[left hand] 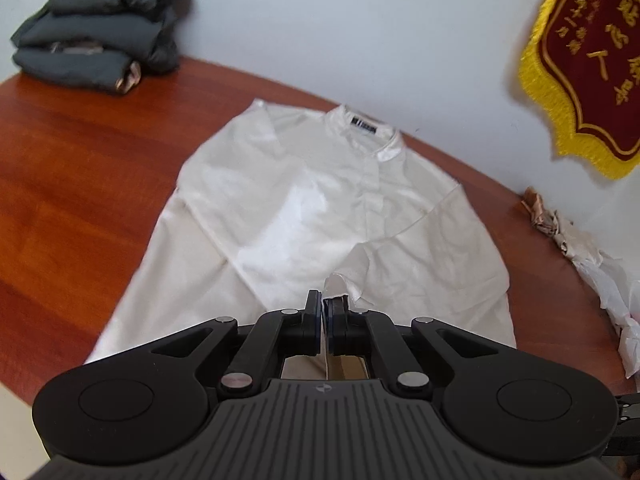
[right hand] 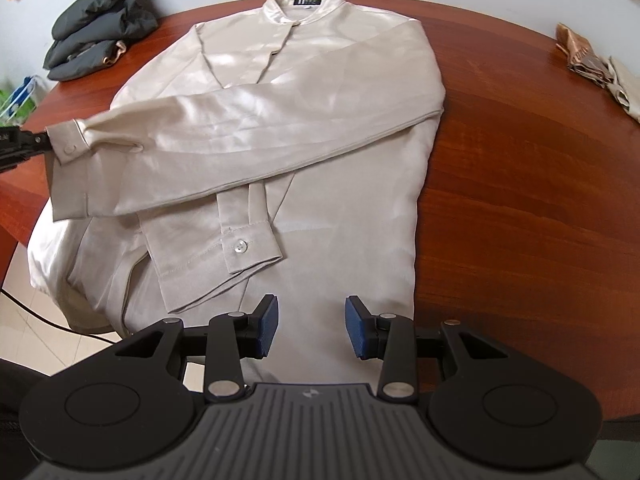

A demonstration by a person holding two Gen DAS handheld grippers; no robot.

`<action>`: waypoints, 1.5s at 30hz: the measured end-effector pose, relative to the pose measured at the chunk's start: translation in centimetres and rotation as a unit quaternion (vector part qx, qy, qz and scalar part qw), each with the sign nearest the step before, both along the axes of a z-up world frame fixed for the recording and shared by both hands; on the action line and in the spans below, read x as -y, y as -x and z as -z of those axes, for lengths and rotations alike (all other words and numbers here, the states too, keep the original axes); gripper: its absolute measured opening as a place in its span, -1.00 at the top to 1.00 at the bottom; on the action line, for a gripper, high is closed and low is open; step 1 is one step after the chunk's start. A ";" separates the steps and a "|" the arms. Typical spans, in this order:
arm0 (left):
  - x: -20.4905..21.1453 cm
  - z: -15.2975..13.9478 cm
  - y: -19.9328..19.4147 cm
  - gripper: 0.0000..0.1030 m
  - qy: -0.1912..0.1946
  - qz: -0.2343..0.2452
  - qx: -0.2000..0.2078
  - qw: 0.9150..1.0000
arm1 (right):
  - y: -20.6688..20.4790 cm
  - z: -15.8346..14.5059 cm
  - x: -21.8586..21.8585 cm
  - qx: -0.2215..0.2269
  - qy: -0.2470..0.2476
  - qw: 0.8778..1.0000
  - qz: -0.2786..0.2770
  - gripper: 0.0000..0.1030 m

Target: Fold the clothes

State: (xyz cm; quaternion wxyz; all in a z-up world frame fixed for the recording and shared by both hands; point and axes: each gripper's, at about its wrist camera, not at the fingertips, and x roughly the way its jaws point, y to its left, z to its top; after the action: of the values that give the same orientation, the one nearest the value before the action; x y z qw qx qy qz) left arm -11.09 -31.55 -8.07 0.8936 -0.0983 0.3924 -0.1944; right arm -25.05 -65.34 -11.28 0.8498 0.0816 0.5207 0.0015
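Clamping down on a sleeve cuff (right hand: 68,148), the left gripper (left hand: 324,312) has its jaws pressed together on the cream fabric, holding that sleeve stretched across the chest of the shirt (right hand: 320,120). And the shirt lies front-up on the reddish wooden table (right hand: 520,160), collar (right hand: 306,8) at the far edge, its hem spilling over the near edge on the left. The other sleeve lies folded down the body, its buttoned cuff (right hand: 248,248) flat on the front panel. Over on the right gripper (right hand: 312,326), the blue pads stand apart above the lower shirt front, nothing between them. Far left on the table, a dark folded pile of clothes (left hand: 100,36); far right, pale crumpled material (left hand: 592,260), possibly paper or cloth, too blurred to say.
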 end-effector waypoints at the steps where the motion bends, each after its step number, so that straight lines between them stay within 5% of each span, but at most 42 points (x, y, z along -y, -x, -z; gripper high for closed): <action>1: -0.1 0.3 -0.2 0.90 -0.009 -0.002 -0.002 1.000 | 0.0 0.0 -0.1 0.000 0.001 1.000 0.002 0.16; 5: -0.8 1.2 -0.3 0.80 -0.025 0.006 -0.009 1.000 | 0.3 0.1 -0.3 0.003 0.005 1.000 0.011 0.13; 7: -1.3 1.4 -0.2 0.42 -0.031 0.008 -0.010 0.999 | 0.3 0.0 -0.4 0.003 0.007 1.000 0.015 0.11; 9: -2.1 1.6 0.1 0.28 -0.040 0.011 -0.006 0.999 | 0.4 0.1 -0.4 0.003 0.009 1.000 0.020 0.08; 28: -11.9 4.1 3.9 -0.05 -0.102 0.036 -0.034 0.994 | 3.0 1.6 0.0 -0.019 0.035 0.998 0.055 -0.07; 45: -15.1 7.6 4.6 -0.17 -0.144 0.064 -0.082 0.984 | 6.6 4.3 0.3 -0.043 0.043 0.995 0.081 -0.21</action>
State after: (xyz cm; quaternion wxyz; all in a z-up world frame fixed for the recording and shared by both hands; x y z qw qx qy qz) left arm -15.72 -16.50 -15.67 0.8489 0.0412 0.4937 -0.1841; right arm -31.70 -65.60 -15.58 0.8266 0.0864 0.5483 -0.0931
